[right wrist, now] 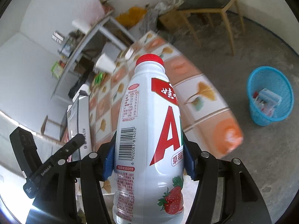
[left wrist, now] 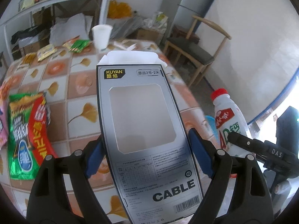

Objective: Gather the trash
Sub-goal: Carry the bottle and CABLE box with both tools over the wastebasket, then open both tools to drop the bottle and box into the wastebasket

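Left wrist view: left gripper [left wrist: 147, 149] fingers [left wrist: 200, 153] clamp cable box [left wrist: 142, 123]; right gripper [right wrist: 149, 160] fingers [right wrist: 109, 162] clamp milk bottle [right wrist: 147, 130], worktop [right wrist: 196, 100] beyond.

A grey cable box [left wrist: 143, 130] with a cut-out window and open white top flap is held upright above the desk. A white strawberry-drink bottle [right wrist: 149, 140] with a red cap stands upright, also lifted. Snack wrappers [left wrist: 28, 138] lie at the desk's left.
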Demonstrator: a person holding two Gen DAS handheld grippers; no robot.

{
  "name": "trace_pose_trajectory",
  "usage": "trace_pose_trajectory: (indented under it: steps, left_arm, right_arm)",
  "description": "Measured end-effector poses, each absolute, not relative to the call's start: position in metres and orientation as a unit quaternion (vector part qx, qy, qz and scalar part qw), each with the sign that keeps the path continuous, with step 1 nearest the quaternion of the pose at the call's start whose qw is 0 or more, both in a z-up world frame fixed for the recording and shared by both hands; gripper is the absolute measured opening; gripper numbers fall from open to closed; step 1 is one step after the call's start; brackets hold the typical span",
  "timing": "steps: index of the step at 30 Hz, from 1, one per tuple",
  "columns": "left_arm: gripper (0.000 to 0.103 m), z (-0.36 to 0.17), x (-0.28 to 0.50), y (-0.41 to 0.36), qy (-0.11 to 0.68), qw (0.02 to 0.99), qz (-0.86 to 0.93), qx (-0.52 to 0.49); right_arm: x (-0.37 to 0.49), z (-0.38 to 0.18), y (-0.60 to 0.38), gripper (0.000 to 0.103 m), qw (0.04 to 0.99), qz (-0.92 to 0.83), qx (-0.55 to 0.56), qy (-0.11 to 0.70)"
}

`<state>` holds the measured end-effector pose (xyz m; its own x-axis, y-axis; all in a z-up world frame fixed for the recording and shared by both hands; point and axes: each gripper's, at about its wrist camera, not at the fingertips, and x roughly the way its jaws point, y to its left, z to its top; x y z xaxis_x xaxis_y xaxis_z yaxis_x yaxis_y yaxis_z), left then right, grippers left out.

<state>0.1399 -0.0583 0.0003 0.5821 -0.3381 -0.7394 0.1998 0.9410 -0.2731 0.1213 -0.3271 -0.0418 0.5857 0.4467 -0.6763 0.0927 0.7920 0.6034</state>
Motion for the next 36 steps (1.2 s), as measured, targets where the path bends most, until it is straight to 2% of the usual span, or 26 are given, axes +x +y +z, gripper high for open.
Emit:
trace_pose_trajectory:
  steps: [8, 18, 29, 36]
  left_arm:
    - [0.08, 0.026, 0.151, -0.131, 0.424, 0.868, -0.252, -0.054]
    - [0.08, 0.01, 0.177, -0.268, 0.48, 0.798, -0.363, 0.009]
    - [0.081, -0.073, 0.251, -0.406, 0.567, 0.74, -0.357, 0.058]
    - [0.082, -0.132, 0.307, -0.49, 0.587, 0.737, -0.327, 0.069]
  right_arm:
    - [0.048, -0.033, -0.422, 0.059, 0.856, -0.013, 0.354, 0.376]
    - [-0.031, -0.08, -0.525, 0.059, 0.811, -0.144, 0.448, 0.347]
    - [0.038, -0.153, -0.574, 0.059, 0.759, -0.125, 0.518, 0.375]
    - [0.123, -0.235, -0.643, 0.063, 0.724, -0.174, 0.551, 0.377]
